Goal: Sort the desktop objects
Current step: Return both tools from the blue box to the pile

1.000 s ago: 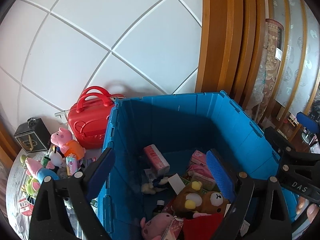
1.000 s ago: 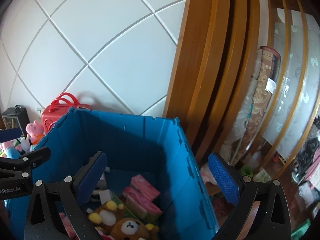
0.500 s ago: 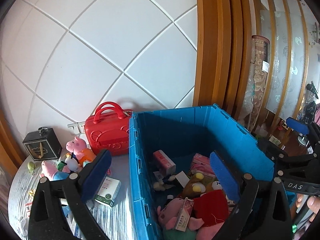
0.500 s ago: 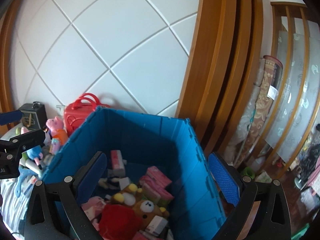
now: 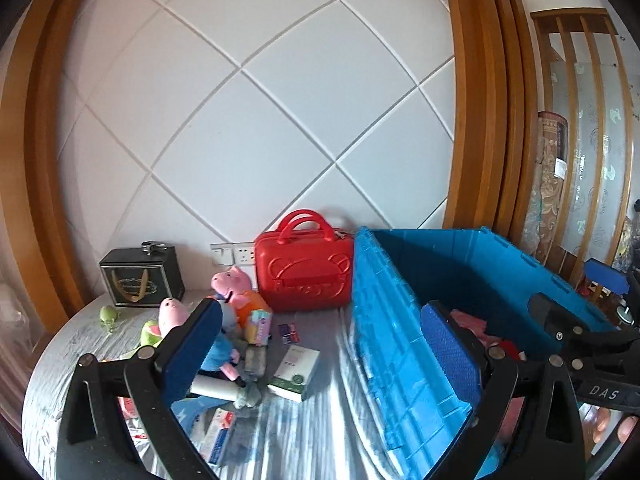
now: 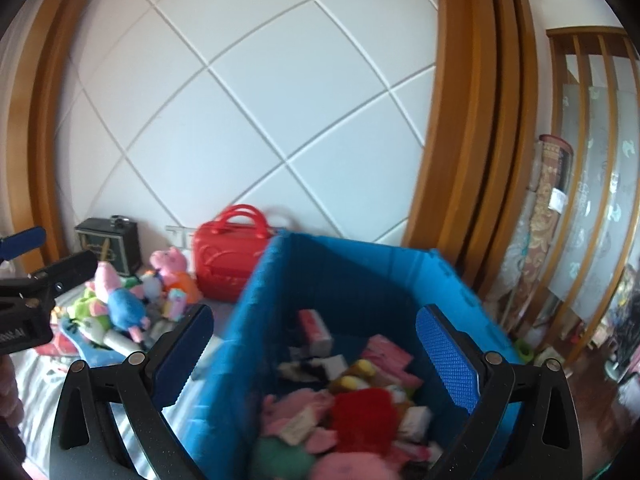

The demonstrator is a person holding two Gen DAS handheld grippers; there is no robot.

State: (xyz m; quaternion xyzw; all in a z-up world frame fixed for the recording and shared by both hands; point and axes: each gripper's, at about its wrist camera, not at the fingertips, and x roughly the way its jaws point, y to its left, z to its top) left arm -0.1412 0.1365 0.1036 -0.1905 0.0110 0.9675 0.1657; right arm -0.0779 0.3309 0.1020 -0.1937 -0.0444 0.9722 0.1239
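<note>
Left wrist view: 1 blue plastic crate (image 5: 384,320), 1 red hard-shell case (image 5: 304,276), 2 pink pig plush toys (image 5: 236,290); left gripper (image 5: 320,344) and right gripper (image 6: 316,356) both spread, empty.

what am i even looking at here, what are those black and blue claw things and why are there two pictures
Those claws are two handheld grippers; a person holds one in each hand, and each carries a fisheye camera looking forward along its fingers. One picture comes from the left gripper, the other from the right gripper. Both are open and hold nothing.

On the grey-covered table stands a blue crate, partly filled with plush toys and small boxes. Beside it are a red case, a black box, a pink pig plush among other soft toys, and a white and green box. The right view is blurred, so small items there are hard to name.
</note>
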